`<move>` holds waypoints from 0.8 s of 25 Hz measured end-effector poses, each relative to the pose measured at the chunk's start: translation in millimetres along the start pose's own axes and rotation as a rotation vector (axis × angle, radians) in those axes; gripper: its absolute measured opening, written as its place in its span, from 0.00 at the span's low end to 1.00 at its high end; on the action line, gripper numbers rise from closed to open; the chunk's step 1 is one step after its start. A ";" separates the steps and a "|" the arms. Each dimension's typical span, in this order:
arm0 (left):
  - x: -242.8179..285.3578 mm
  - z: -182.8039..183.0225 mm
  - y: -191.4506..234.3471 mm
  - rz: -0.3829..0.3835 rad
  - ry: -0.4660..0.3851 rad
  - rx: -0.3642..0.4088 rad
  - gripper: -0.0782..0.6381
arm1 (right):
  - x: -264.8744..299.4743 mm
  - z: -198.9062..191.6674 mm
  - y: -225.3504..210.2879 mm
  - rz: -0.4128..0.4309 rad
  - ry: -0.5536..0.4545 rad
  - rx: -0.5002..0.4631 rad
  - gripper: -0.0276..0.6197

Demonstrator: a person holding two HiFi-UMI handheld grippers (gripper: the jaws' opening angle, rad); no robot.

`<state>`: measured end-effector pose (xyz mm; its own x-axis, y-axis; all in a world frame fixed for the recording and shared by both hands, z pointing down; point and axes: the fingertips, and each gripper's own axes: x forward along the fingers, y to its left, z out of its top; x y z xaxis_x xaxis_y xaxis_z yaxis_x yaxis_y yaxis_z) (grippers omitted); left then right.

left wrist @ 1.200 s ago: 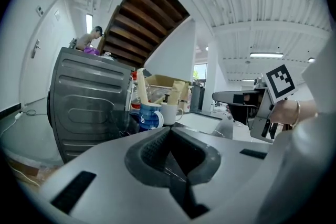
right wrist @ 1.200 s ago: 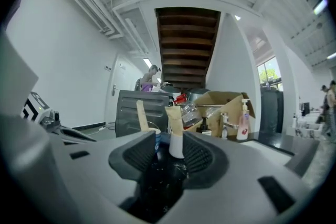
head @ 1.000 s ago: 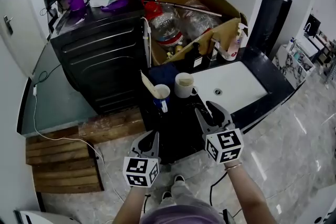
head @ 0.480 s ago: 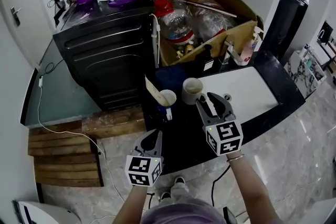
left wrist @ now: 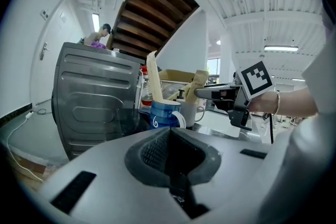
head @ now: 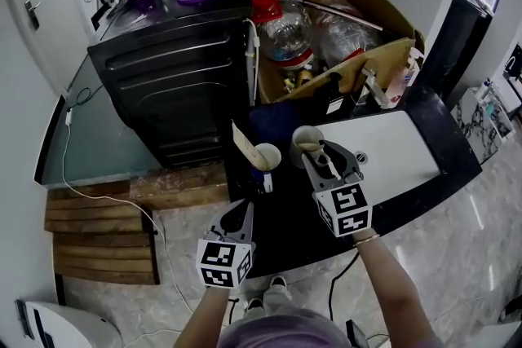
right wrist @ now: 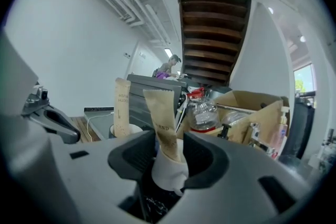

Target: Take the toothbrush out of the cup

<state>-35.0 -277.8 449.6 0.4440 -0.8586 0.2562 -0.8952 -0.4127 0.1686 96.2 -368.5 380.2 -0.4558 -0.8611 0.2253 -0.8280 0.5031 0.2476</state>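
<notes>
Dark countertop (head: pixel 285 220) runs between a black appliance (head: pixel 179 85) and a white basin (head: pixel 391 152). From the lower right, the person's forearm reaches forward and holds the right gripper (head: pixel 329 157) level over the cream cup (head: pixel 298 134). Its fingers (head: pixel 314 160) are parted, flanking the paper-wrapped toothbrush (right wrist: pixel 160 118), which stands upright in the cup between them. Whether the pads touch the wrapper cannot be told. The left gripper (head: pixel 238 213) is held low at the counter's near edge, fingers closed together on nothing, pointing at a blue mug (left wrist: pixel 164 115) ahead of its tips. A second wrapped toothbrush (left wrist: pixel 153 78) stands in that mug.
</notes>
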 end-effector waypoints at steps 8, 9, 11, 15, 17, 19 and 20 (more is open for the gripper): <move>-0.6 -0.8 9.7 0.030 0.001 -0.011 0.11 | 7.3 6.1 2.7 0.014 -0.023 -0.024 0.23; -0.9 -1.0 10.8 0.033 0.000 -0.013 0.11 | 6.8 7.9 2.0 0.010 -0.031 -0.025 0.21; -1.1 -1.4 12.5 0.039 -0.001 -0.015 0.11 | 5.2 11.5 -0.5 -0.001 -0.048 -0.023 0.17; -2.3 -0.4 14.2 0.045 -0.008 -0.019 0.11 | -1.7 22.0 -6.5 -0.025 -0.085 -0.018 0.13; -3.5 1.2 14.7 0.044 -0.013 -0.020 0.11 | -7.1 31.0 -9.4 -0.039 -0.111 -0.015 0.12; -5.3 2.8 14.9 0.041 -0.017 -0.020 0.11 | -14.4 42.6 -12.0 -0.055 -0.139 -0.017 0.12; -6.5 3.3 14.8 0.039 -0.019 -0.020 0.11 | -18.9 49.0 -13.3 -0.064 -0.154 -0.019 0.12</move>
<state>-51.3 -279.4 447.3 0.4077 -0.8797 0.2446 -0.9108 -0.3726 0.1779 99.9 -362.5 326.5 -0.4480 -0.8919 0.0616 -0.8515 0.4467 0.2747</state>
